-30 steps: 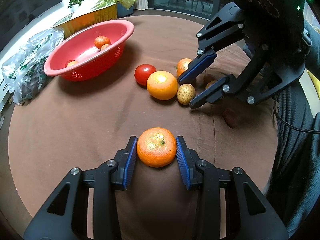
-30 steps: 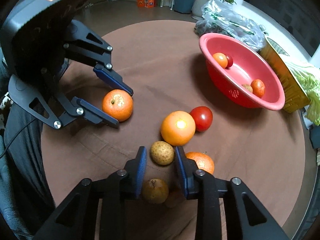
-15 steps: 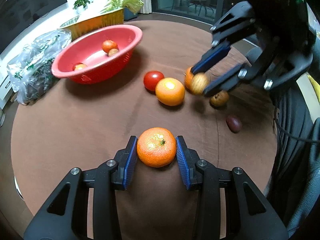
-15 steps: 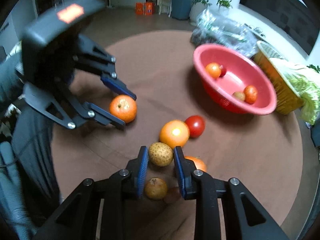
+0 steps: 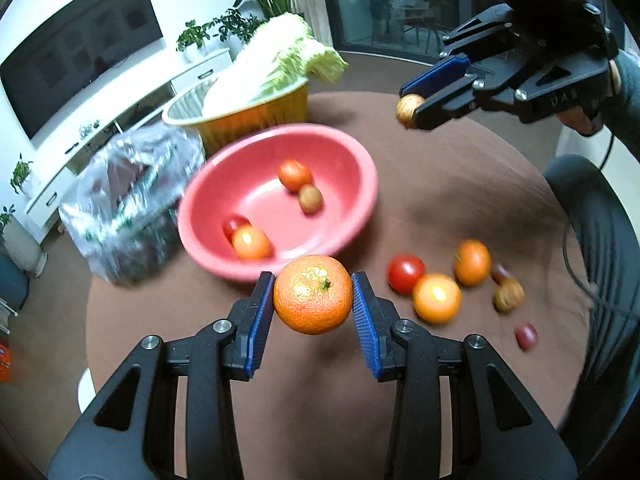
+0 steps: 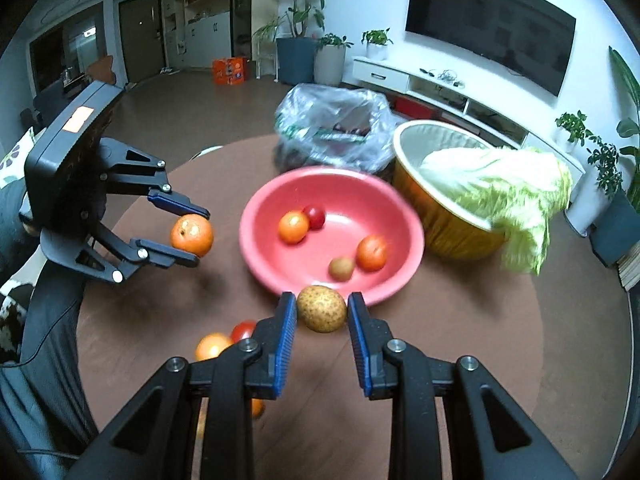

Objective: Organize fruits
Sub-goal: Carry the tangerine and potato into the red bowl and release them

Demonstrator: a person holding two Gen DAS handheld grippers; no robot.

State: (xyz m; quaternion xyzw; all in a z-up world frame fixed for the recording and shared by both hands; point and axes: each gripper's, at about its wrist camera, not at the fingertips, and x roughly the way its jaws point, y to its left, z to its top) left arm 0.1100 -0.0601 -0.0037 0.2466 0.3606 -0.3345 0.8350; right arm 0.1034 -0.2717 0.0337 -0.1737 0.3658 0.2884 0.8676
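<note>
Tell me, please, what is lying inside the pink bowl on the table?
The pink bowl holds four pieces: two orange fruits, a small red fruit and a small brownish fruit. Its near inner wall is hidden behind the rim.

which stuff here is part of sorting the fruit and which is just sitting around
Part of the job:
- mandarin in the left claw
- brown fruit in the right claw
- pink bowl
- loose fruit on the table

Just sitting around:
- cabbage
- gold bowl
- plastic bag
</note>
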